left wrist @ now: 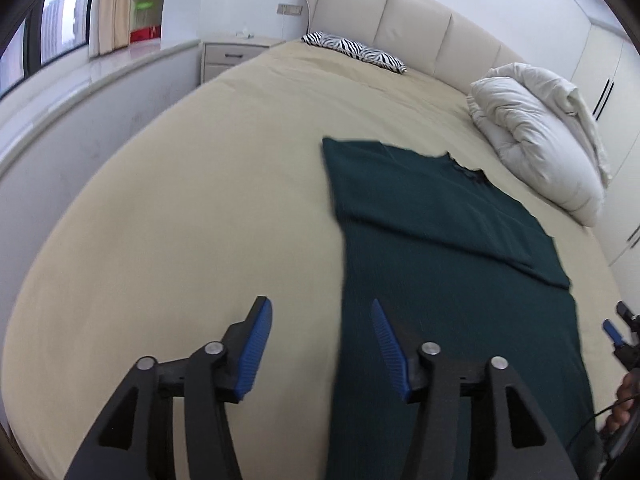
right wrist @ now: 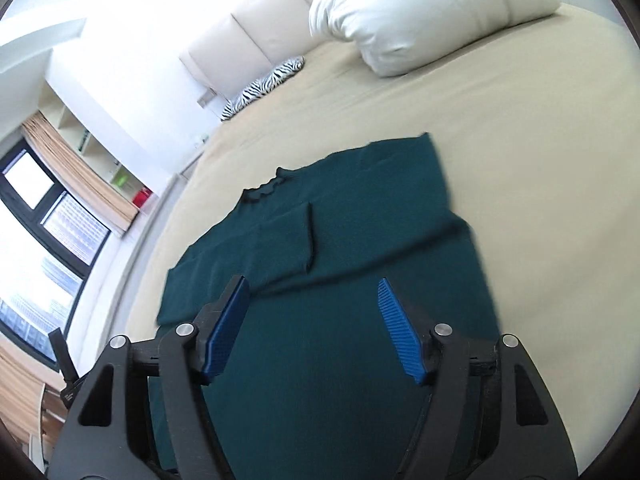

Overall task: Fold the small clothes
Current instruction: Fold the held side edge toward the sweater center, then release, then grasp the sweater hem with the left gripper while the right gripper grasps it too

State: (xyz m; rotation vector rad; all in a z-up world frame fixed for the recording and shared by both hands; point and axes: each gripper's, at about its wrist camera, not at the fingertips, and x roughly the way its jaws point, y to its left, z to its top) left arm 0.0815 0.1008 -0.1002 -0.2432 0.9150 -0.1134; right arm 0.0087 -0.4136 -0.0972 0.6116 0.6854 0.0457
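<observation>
Beige bed (left wrist: 200, 200), bright window (right wrist: 60, 220)

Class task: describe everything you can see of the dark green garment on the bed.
The dark green garment is a knit-looking top in one plain colour, with a darker frilled neckline at its far end. It lies flat on the beige bed sheet, its sleeves folded in across the chest so the outline is a long strip. Its far end lies near the white duvet bundle without touching it. Both grippers, left and right, hover open above its near end, holding nothing.
</observation>
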